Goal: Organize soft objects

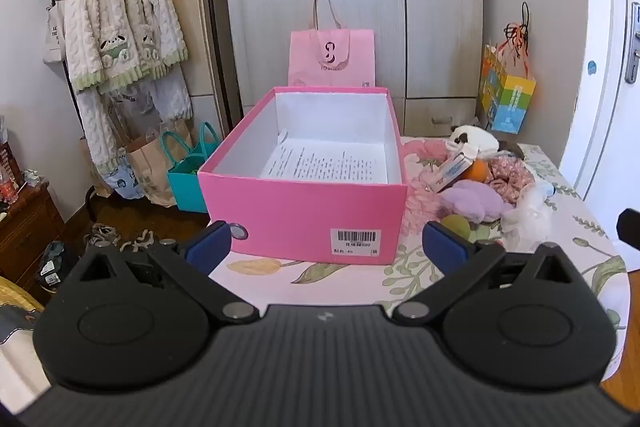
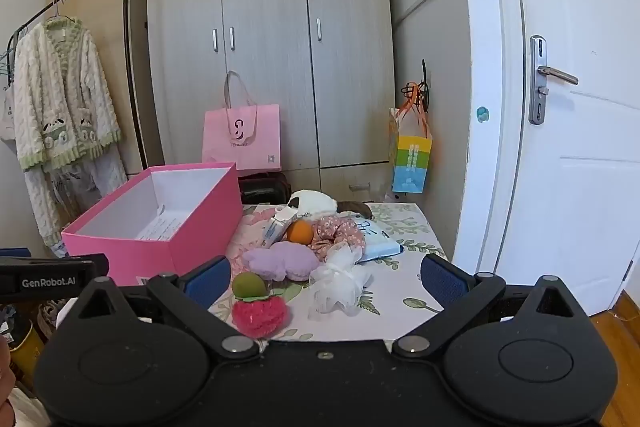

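An open pink box point(image 1: 304, 211) point(image 2: 132, 247) stands on the floral-cloth table point(image 1: 352, 275), a printed sheet on its white floor. To its right lies a pile of soft things: a purple plush point(image 1: 474, 201) point(image 2: 282, 259), a panda plush point(image 1: 474, 139) point(image 2: 314, 203), a pink floral scrunchie point(image 1: 512, 171) point(image 2: 336, 233), a white mesh puff point(image 1: 528, 213) point(image 2: 340, 283), an orange ball point(image 2: 300, 231), and a red knitted strawberry point(image 2: 259, 311) with a green ball point(image 2: 249, 285) on it. My left gripper point(image 1: 334, 241) stands open before the box. My right gripper point(image 2: 326, 277) is open near the strawberry and puff, holding nothing.
A pink paper bag point(image 1: 332, 57) leans on the grey wardrobe point(image 2: 264, 39) behind the table. A colourful bag point(image 2: 412, 163) hangs by the white door point(image 2: 580, 147). A clothes rack with a fluffy robe point(image 1: 116, 31), floor bags point(image 1: 188, 167) and a wooden cabinet point(image 1: 24, 227) stand left.
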`<control>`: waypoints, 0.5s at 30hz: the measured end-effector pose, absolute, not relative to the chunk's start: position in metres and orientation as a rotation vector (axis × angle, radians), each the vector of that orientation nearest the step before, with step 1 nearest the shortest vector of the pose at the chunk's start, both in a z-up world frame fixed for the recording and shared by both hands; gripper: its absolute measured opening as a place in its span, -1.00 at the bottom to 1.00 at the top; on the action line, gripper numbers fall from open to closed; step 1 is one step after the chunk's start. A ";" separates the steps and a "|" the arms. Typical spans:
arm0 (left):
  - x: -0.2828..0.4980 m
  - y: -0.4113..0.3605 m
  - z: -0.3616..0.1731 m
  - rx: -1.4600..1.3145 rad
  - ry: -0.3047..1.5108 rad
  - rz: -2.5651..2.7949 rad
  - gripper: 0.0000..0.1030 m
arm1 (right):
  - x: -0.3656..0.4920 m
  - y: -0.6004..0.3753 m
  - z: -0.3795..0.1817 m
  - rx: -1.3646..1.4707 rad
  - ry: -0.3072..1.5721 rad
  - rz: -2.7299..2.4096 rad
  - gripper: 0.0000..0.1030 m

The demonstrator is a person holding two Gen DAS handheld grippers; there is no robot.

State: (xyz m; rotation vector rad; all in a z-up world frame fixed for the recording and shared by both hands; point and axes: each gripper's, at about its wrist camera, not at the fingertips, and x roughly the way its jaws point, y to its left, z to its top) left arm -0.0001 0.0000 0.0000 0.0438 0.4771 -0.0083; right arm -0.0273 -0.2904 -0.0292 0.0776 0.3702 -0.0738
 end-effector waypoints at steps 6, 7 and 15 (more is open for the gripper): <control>0.000 0.003 -0.007 0.043 0.529 -0.020 1.00 | -0.029 -0.292 -0.026 0.075 0.370 -0.078 0.99; -0.001 -0.001 -0.008 0.052 0.533 -0.018 1.00 | -0.031 -0.289 -0.029 0.071 0.370 -0.079 0.99; 0.002 0.000 -0.006 0.066 0.546 -0.045 1.00 | -0.026 -0.290 -0.032 0.065 0.389 -0.077 0.99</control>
